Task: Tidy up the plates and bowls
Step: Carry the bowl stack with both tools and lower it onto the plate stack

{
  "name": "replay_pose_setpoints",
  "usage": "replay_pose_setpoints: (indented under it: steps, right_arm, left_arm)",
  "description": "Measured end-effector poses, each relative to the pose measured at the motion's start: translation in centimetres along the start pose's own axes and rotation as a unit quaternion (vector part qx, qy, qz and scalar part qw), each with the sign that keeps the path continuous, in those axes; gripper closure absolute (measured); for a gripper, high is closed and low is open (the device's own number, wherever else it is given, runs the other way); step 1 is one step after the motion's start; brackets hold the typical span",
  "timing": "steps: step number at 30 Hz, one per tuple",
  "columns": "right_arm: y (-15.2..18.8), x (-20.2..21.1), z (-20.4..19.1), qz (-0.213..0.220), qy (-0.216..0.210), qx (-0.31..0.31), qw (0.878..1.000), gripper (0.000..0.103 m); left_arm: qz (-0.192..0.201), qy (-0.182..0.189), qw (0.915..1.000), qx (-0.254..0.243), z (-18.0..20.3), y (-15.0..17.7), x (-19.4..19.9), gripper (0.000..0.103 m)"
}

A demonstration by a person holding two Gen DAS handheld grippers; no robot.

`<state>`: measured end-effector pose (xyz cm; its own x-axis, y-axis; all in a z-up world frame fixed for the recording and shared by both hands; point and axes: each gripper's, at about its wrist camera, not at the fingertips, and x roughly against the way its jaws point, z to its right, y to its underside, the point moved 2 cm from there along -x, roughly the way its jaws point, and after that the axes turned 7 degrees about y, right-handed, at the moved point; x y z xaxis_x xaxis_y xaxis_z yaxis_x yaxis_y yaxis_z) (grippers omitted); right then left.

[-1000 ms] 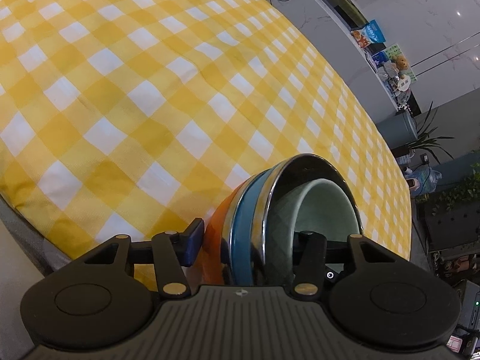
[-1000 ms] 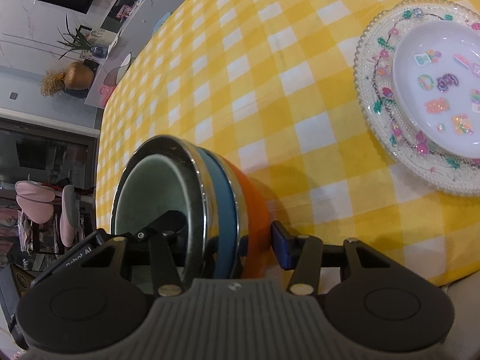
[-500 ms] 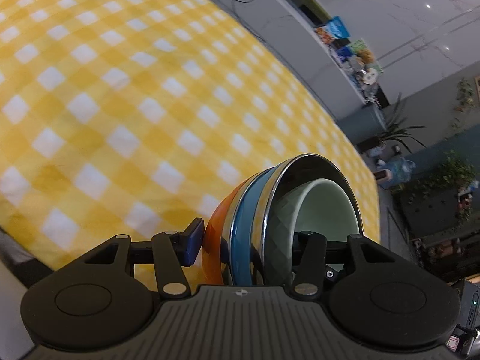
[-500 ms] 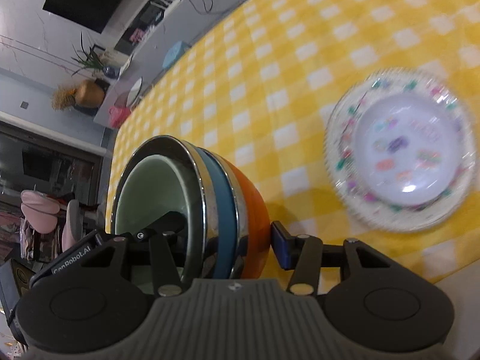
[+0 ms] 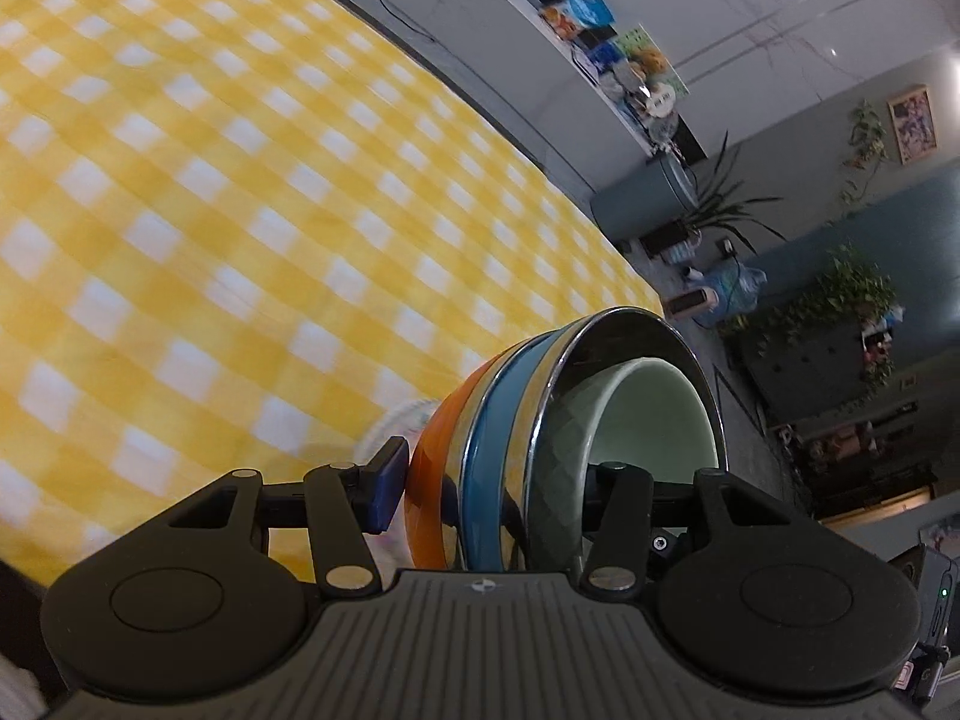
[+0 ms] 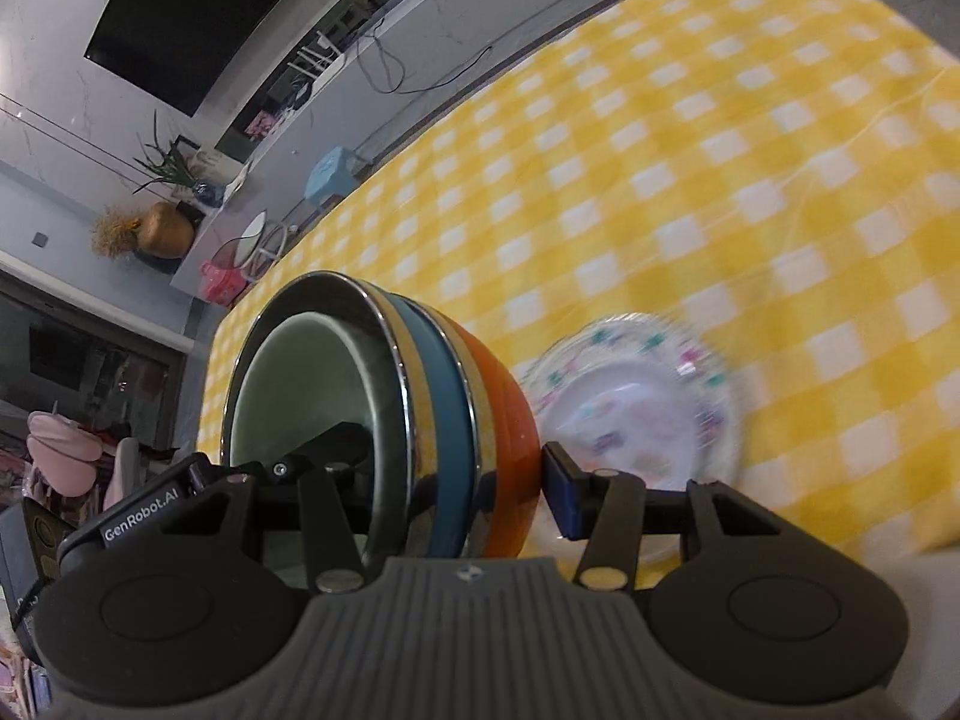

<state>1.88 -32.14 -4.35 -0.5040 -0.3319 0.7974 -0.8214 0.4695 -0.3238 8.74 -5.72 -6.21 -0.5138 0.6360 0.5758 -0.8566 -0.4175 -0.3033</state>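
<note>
Carrying is the step in hand, by my judgement: both grippers bear one nested stack of bowls, tipped on its side, clear above the checked table.

Count, largest first: one table; one patterned plate lying on the cloth just beside and below the stack; four bowls, namely orange, blue, steel and green, each inside the one before.

Left gripper and right gripper are each clenched across the stack's wall.

Next move, I judge, calls for levelling the stack and lowering it with both grips in step.
</note>
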Motion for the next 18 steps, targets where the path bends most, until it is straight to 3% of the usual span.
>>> replay_pose_setpoints:
  steps: [9, 18]
  right_arm:
    - [-1.5, -1.7, 4.4, -0.026, 0.016, -0.018, 0.999, 0.053]
    - [-1.3, -4.0, 6.4, -0.044, 0.013, -0.038, 0.998, 0.053]
  left_arm:
    - [-0.029, -0.011, 0.9994, 0.014, -0.4, 1.0, -5.1, 0.046]
    - [-0.041, -0.029, 0.9986, 0.016, -1.6, 1.5, -6.6, 0.046]
